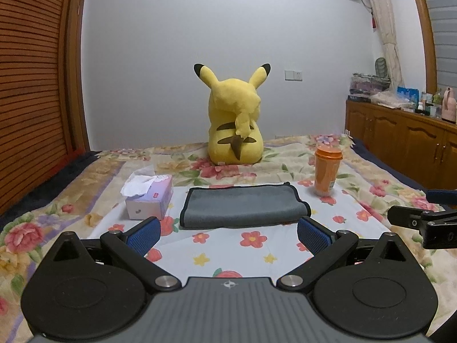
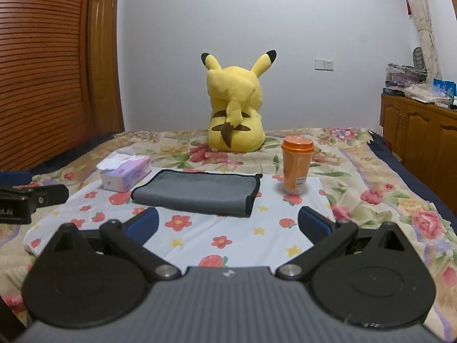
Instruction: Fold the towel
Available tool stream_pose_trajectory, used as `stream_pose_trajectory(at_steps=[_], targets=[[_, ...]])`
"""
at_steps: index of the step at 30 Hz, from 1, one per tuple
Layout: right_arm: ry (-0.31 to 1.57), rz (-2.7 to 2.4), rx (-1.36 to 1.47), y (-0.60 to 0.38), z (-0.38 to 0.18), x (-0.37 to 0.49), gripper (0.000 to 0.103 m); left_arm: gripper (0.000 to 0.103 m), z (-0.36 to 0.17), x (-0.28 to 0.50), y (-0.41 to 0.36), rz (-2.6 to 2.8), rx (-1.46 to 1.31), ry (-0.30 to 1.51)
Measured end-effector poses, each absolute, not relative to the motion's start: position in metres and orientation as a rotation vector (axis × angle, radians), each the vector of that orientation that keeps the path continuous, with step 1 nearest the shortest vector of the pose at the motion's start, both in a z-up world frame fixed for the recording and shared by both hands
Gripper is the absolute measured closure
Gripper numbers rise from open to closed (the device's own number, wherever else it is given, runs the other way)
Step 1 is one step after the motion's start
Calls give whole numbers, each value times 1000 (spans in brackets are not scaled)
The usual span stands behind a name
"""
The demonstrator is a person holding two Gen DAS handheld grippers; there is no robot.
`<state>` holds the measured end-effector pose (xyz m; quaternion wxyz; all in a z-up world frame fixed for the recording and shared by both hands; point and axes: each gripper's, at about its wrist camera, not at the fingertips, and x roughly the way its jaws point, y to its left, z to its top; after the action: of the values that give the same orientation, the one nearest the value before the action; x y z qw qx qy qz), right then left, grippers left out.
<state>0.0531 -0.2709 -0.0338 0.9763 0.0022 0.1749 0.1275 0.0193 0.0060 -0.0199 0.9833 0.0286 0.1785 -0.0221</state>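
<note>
A grey towel (image 1: 242,207) with a dark border lies folded into a flat rectangle on a white flowered cloth (image 1: 228,251) on the bed. It also shows in the right wrist view (image 2: 197,194). My left gripper (image 1: 228,233) is open and empty, just short of the towel's near edge. My right gripper (image 2: 228,223) is open and empty, a little in front of the towel. The right gripper's tip shows at the right edge of the left wrist view (image 1: 414,220). The left gripper's tip shows at the left edge of the right wrist view (image 2: 42,194).
A tissue box (image 1: 150,200) stands left of the towel. An orange lidded cup (image 1: 327,170) stands to its right. A yellow Pikachu plush (image 1: 235,120) sits behind. A wooden cabinet (image 1: 405,143) runs along the right, a slatted wooden door (image 1: 34,85) on the left.
</note>
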Motion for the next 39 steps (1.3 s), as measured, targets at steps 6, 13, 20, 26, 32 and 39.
stream_pose_trajectory(at_steps=[6,13,20,26,32,39], targets=[[318,244,18,-276,-32,49,0,0,-19,16,5,-38,67,334],[278,216,36,-281,-29,47,0,0,-16,12,4,-36,79,303],[270,206,39,-283,-29,47,0,0,-16,12,5,-37,82,299],[270,207,40,-283,-29,47,0,0,-16,12,4,-37,82,300],[271,208,39,-283,-29,47,0,0,-16,12,4,-36,83,300],[271,208,38,-283,-29,47,0,0,-16,12,4,-36,83,300]])
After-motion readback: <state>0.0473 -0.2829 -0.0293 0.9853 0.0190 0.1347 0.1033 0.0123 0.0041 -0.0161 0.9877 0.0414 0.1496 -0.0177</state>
